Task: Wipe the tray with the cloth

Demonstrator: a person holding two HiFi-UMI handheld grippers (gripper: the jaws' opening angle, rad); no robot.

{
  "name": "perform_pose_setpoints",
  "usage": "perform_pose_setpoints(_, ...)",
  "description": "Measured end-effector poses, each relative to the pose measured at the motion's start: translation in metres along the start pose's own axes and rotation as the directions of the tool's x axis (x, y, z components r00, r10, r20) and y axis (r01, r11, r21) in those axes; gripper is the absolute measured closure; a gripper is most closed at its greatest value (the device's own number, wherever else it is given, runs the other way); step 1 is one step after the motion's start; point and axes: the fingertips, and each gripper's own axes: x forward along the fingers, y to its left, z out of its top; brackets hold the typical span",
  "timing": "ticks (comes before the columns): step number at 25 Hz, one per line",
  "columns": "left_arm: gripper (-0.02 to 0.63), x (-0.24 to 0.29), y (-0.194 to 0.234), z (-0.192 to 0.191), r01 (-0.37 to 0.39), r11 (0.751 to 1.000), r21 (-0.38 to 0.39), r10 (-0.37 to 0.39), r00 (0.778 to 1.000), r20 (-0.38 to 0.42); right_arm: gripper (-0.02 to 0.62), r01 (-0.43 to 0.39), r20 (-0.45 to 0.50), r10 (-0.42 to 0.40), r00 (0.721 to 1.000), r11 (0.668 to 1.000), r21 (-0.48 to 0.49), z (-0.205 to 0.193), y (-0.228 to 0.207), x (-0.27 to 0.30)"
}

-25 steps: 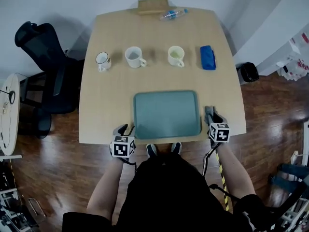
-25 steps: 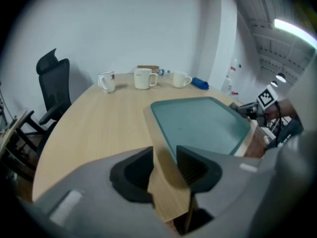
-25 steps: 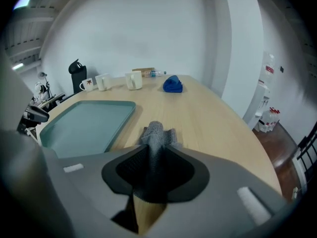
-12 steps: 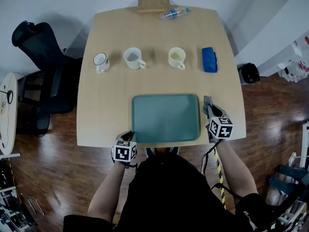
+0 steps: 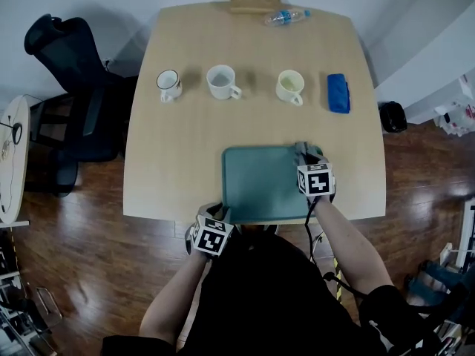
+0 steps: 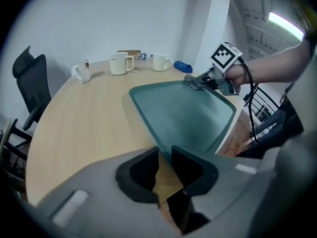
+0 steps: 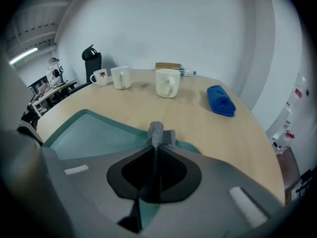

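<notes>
Pale wood forms the round-edged table that fills the head view, with a black office chair at the upper left. By the tray's lower left corner, at the table's near edge, your left gripper has its black jaws only a narrow gap apart, with nothing between them. The tray is smooth and teal with a raised rim and rounded corners, and it lies at lower centre, long axis across the frame. Your right gripper is clamped on a small grey cloth of coarse weave at the tray's upper right corner. The bare floor lies left and below it, so the wipe likely runs leftward. A blue fabric roll lies at the upper right.
</notes>
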Motion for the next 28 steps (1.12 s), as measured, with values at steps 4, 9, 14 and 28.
perform_pose_setpoints(4, 0.518, 0.001, -0.012, -0.006, 0.025, 1.000, -0.007, -0.025, 1.000, -0.014, 0.569, -0.125, -0.007, 0.125, 0.992, 0.991, -0.042, 0.015, 0.077, 0.012)
perform_pose_setpoints(9, 0.520, 0.004, -0.012, -0.009, 0.031, 0.998, -0.052, -0.032, 0.999, -0.018, 0.569, -0.262, -0.022, 0.261, 0.965, 0.960, -0.095, 0.045, 0.184, 0.016)
perform_pose_setpoints(14, 0.523, 0.002, -0.008, -0.010, 0.040, 0.996, -0.078, -0.042, 0.999, -0.020, 0.569, -0.349, -0.070, 0.343, 0.937, 0.926, -0.143, 0.052, 0.249, 0.012)
perform_pose_setpoints(28, 0.538, -0.004, -0.008, -0.005, 0.043, 0.983, -0.177, -0.046, 0.999, -0.013, 0.569, -0.035, -0.105, 0.028, 0.994, 0.997, -0.069, -0.016, 0.021, -0.013)
